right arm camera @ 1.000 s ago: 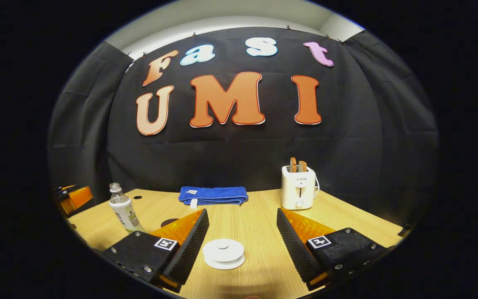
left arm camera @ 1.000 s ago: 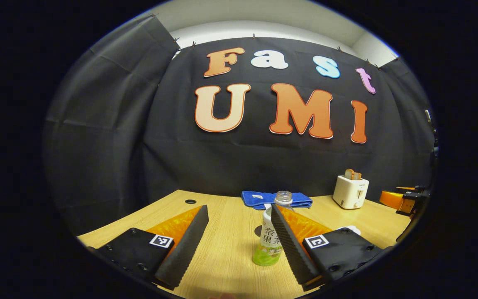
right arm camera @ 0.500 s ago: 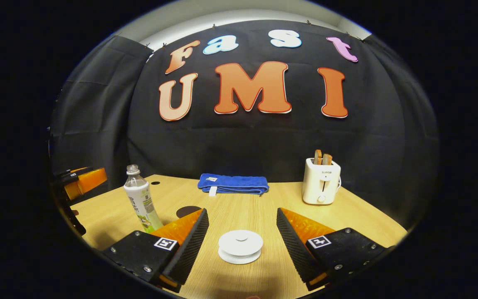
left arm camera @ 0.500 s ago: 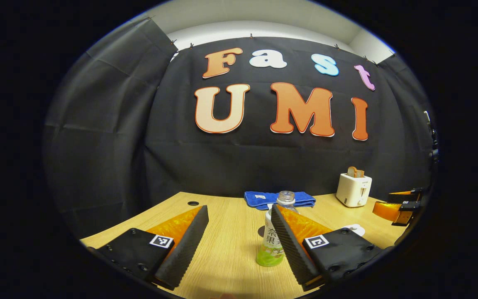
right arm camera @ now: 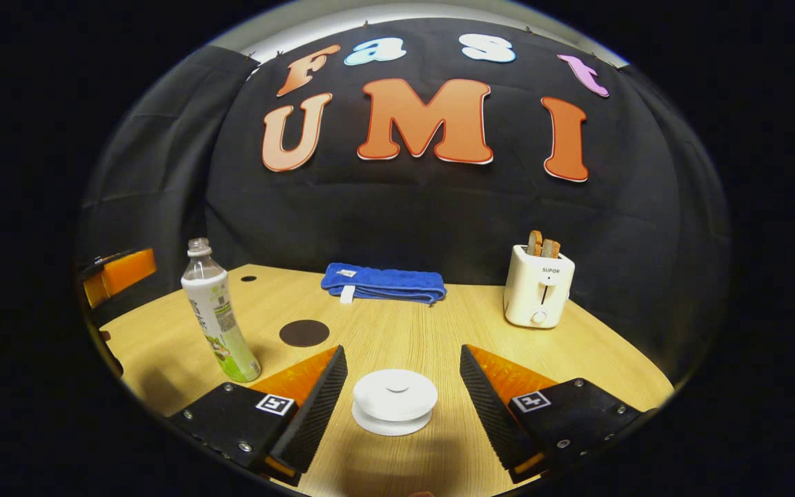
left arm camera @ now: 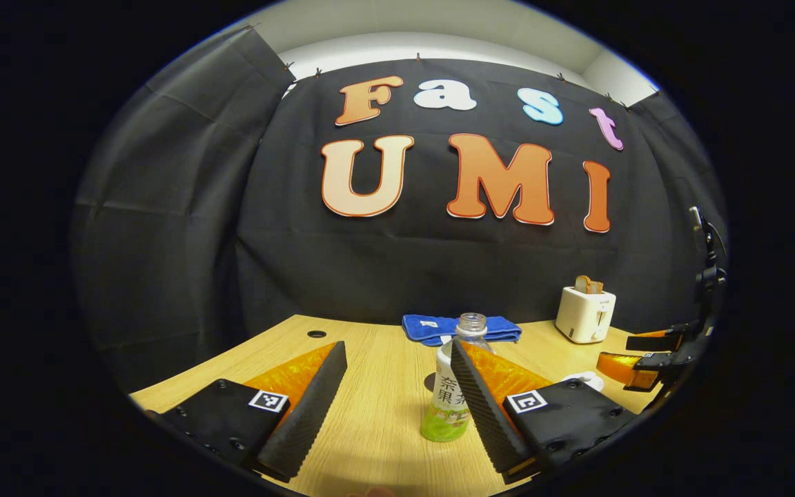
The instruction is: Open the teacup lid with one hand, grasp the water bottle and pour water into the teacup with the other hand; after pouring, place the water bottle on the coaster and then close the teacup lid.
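Teacup [right arm camera: 395,402], lid on, sits low centre in the right gripper view, right between the spread fingers of the right gripper [right arm camera: 397,386], touching neither. Bottle [right arm camera: 217,319] stands upright at left, coaster [right arm camera: 304,333] just beyond it. In the left gripper view, the left gripper [left arm camera: 397,383] gapes wide, bottle [left arm camera: 451,393] partly behind its right-hand finger. Towel [right arm camera: 384,283] and toaster [right arm camera: 539,286] sit at the table [right arm camera: 439,324] back.

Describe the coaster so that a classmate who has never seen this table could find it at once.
Start at the light wooden table and find the folded blue towel near the back wall. In front of it, right of the clear plastic bottle with the green label, lies the coaster: a flat, dark round disc, the only thing lying flush with the tabletop.
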Demonstrator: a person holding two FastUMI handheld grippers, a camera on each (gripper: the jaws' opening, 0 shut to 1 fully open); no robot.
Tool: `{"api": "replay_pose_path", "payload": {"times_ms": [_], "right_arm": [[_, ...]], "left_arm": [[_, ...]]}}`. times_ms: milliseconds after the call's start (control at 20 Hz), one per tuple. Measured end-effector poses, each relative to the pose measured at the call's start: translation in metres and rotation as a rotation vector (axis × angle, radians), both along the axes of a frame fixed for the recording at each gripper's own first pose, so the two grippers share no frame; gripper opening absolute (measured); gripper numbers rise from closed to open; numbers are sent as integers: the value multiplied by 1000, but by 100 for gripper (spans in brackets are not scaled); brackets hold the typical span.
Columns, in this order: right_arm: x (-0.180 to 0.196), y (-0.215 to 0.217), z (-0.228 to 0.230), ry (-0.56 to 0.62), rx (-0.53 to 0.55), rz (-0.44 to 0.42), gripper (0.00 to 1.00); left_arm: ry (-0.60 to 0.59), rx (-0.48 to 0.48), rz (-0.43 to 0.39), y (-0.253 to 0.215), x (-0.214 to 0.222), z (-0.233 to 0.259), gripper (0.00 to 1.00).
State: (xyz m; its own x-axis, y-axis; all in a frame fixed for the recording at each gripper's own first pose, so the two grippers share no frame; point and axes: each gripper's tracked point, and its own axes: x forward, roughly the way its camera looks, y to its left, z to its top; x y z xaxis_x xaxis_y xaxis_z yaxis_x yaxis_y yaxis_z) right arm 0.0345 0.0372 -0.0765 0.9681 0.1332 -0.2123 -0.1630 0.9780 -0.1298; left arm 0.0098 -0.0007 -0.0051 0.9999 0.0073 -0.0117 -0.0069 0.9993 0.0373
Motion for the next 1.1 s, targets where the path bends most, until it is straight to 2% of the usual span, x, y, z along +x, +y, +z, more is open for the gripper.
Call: {"api": "replay_pose_path", "payload": {"times_ms": [250,650,800,1050,1100], "right_arm": [[16,1,-21,59,-35,-11,99],[31,0,-42,131,-23,-29,97],[33,0,-43,127,-29,-27,82],[35,2,-49,145,-27,-20,67],[35,3,-50,148,-25,-17,58]], "left_arm": [[9,-3,8,5,3,-5,99],[34,-6,26,14,10,-14,100],[43,-8,30,15,12,-18,99],[52,-14,34,17,13,-21,99],[51,-14,36,18,13,-21,99]]}}
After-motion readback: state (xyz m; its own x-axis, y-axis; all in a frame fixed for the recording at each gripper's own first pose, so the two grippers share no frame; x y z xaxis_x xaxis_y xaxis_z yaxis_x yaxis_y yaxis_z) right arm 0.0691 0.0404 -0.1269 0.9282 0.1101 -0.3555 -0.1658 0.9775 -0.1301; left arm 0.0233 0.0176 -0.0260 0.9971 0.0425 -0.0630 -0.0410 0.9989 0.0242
